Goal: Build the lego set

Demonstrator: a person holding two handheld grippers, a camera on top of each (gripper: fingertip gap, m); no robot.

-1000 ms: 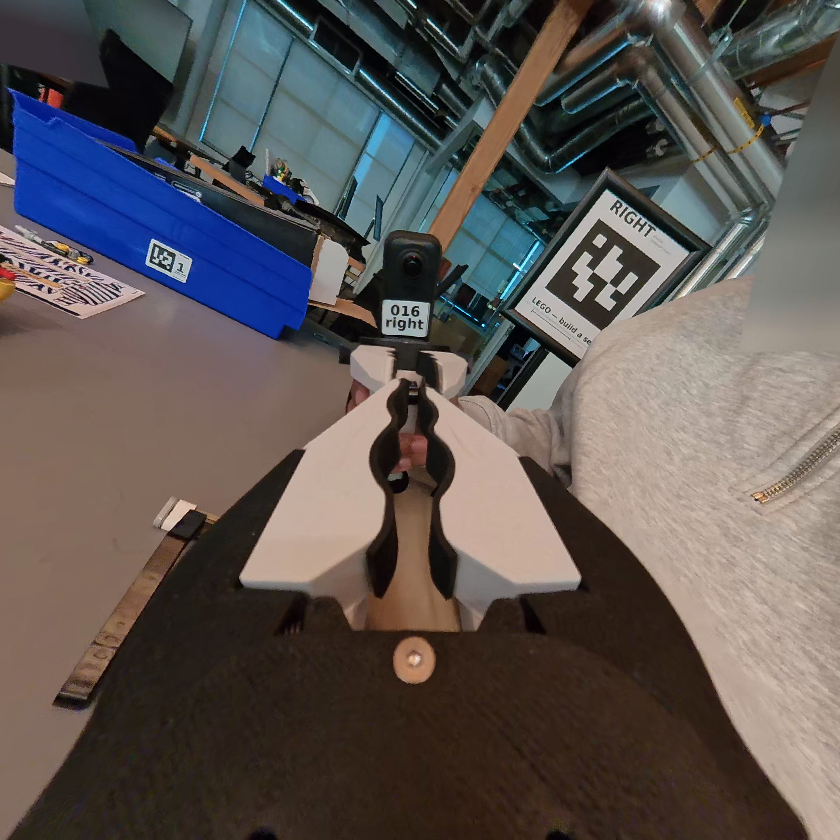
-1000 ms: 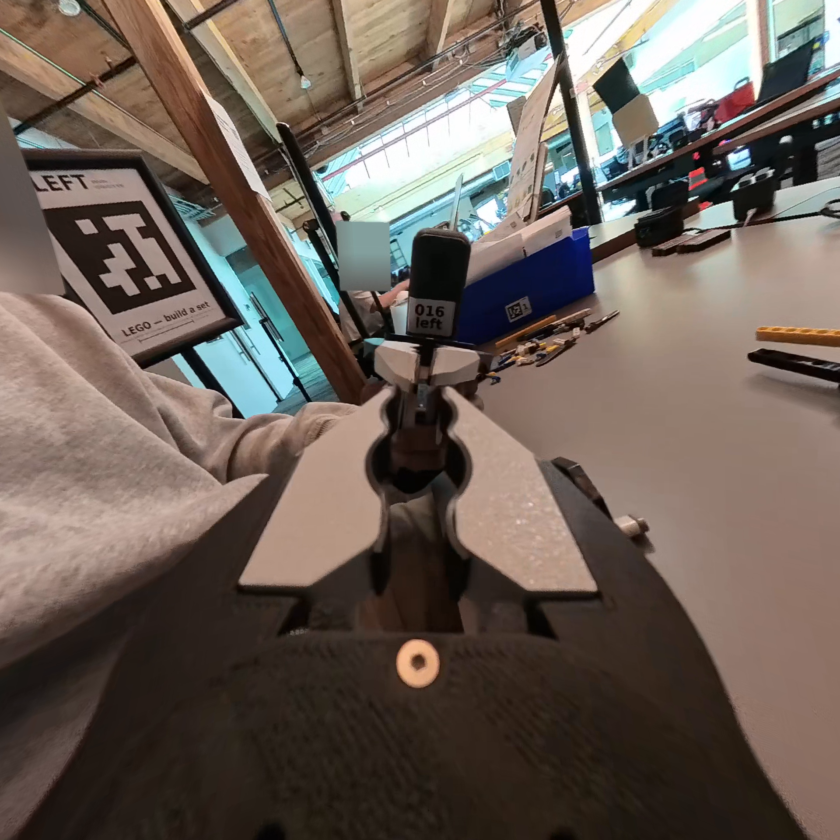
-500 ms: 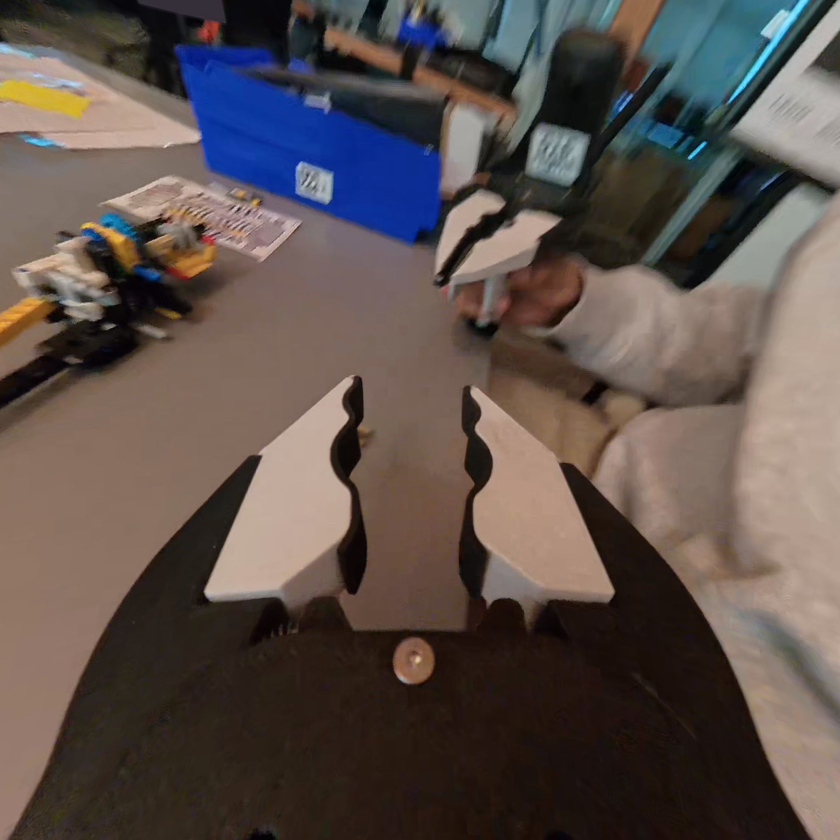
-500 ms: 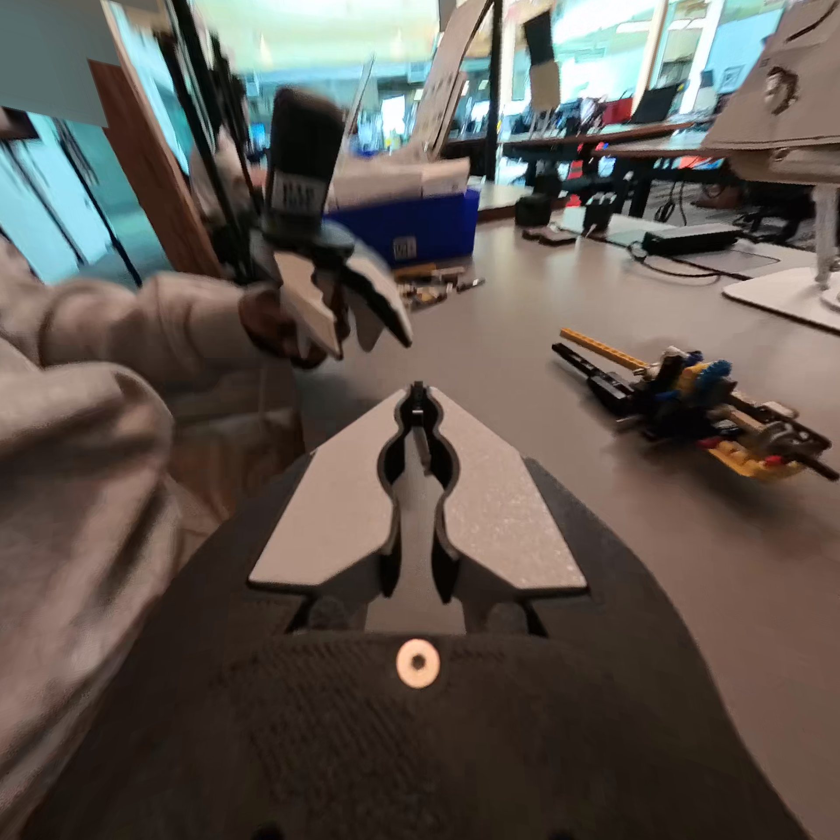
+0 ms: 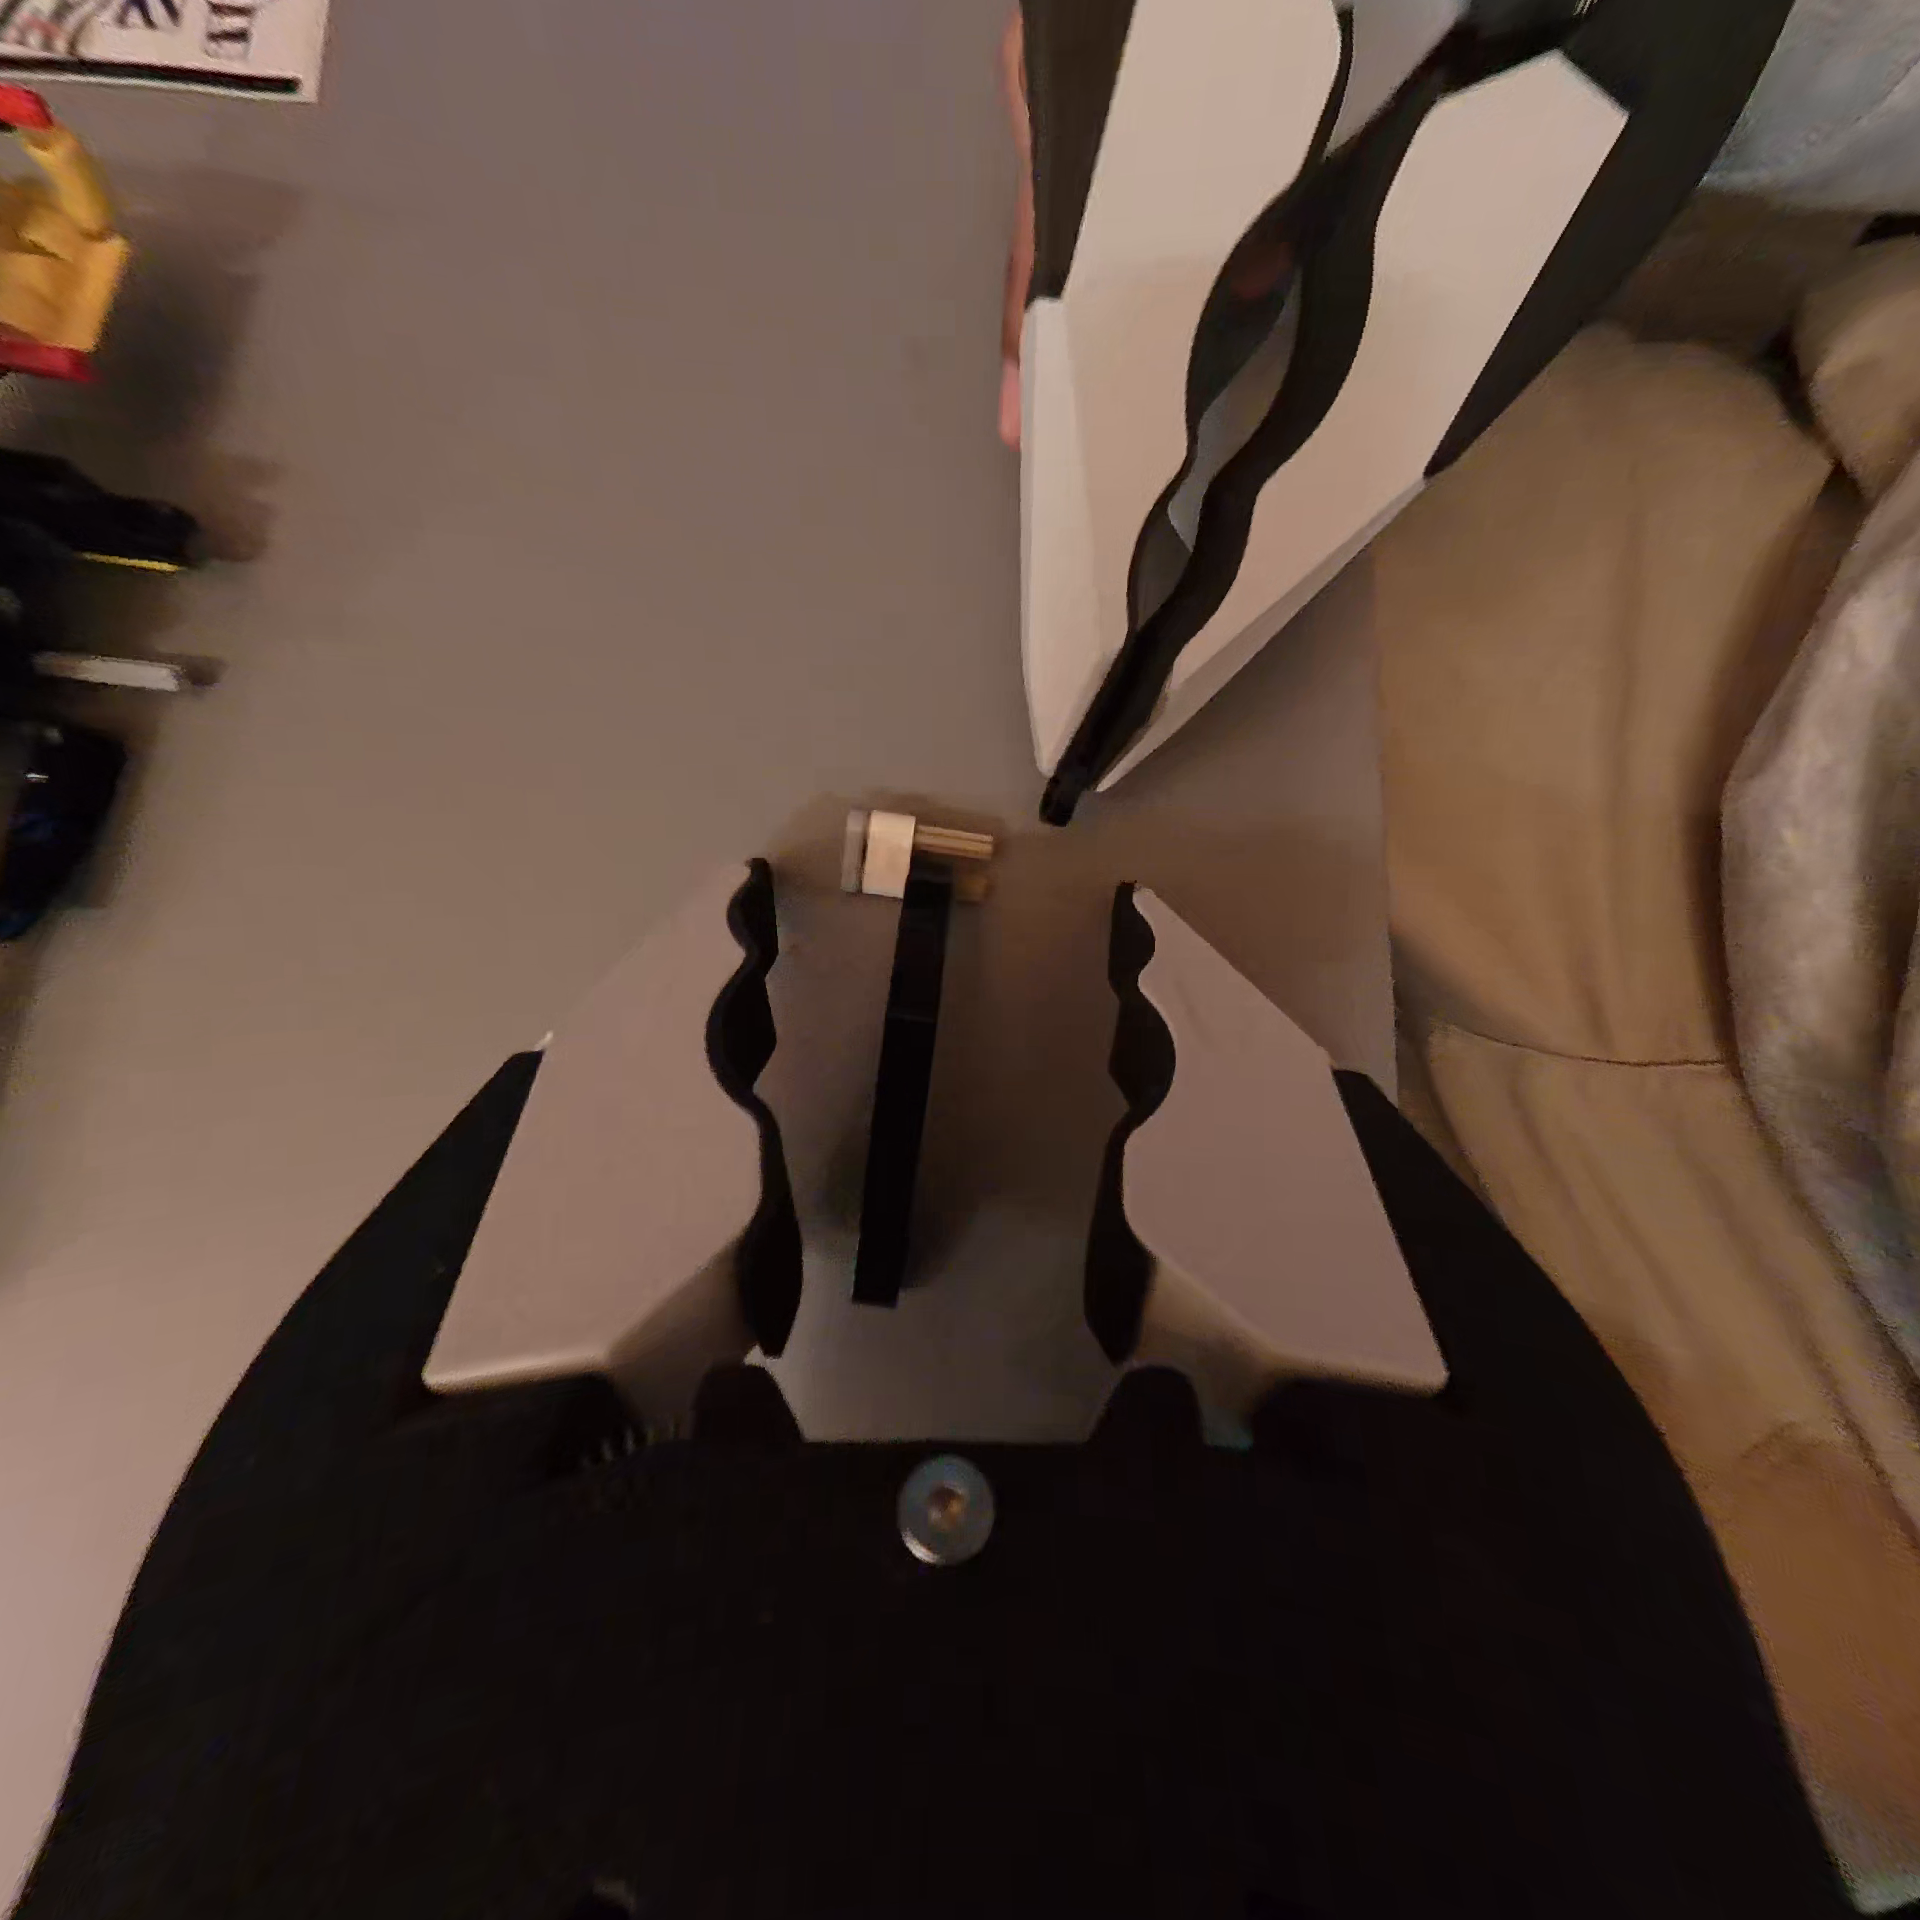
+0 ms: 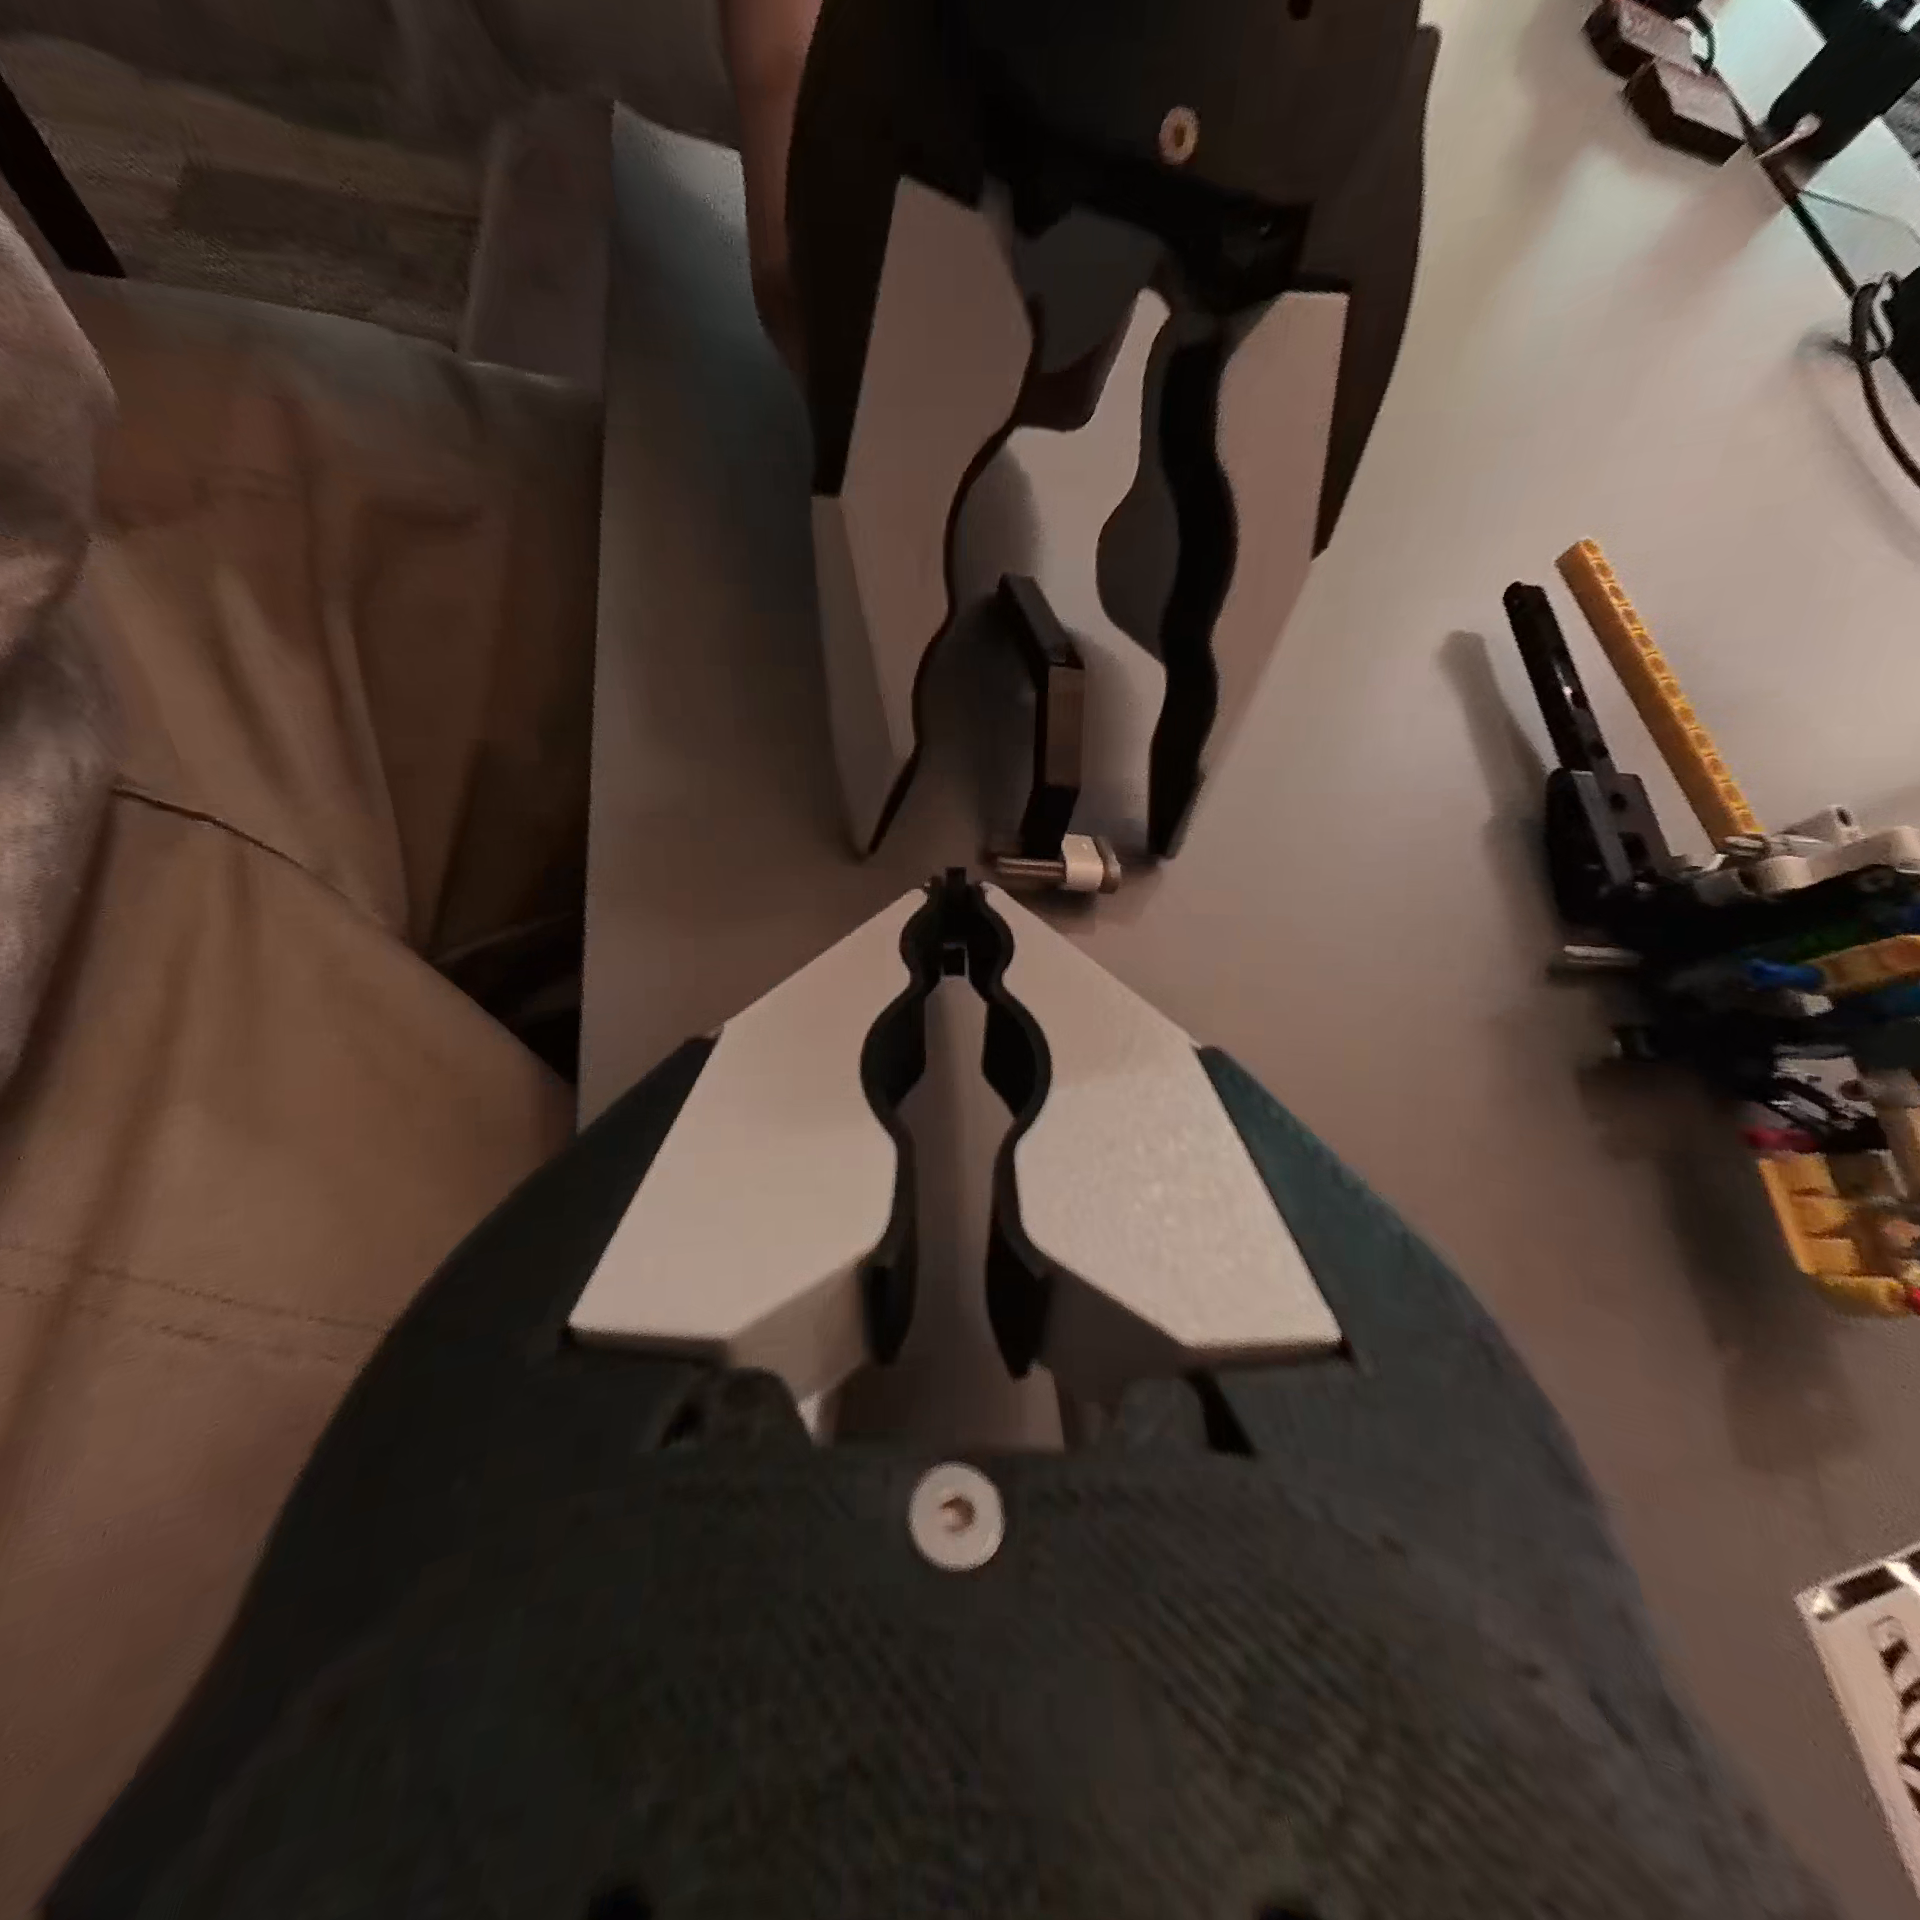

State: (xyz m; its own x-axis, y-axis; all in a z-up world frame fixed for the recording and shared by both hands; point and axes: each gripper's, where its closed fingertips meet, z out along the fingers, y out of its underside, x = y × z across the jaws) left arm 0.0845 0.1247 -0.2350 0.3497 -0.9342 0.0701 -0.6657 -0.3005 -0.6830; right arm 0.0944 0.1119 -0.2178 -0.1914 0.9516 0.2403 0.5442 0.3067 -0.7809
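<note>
The left gripper (image 5: 940,894) has its fingers spread around a black beam (image 5: 906,1091) lying on the grey tabletop (image 5: 582,520), white pin at its far end; opposite, the right gripper (image 6: 951,883) pinches a small black piece; farther right sits the lego model (image 6: 1766,966)

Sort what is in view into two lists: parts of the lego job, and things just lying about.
Job:
black beam with white and tan pin
left hand-held gripper, open around the beam
right hand-held gripper, shut
partly built model

Lying about:
printed sheet
cable
dark blocks
</note>
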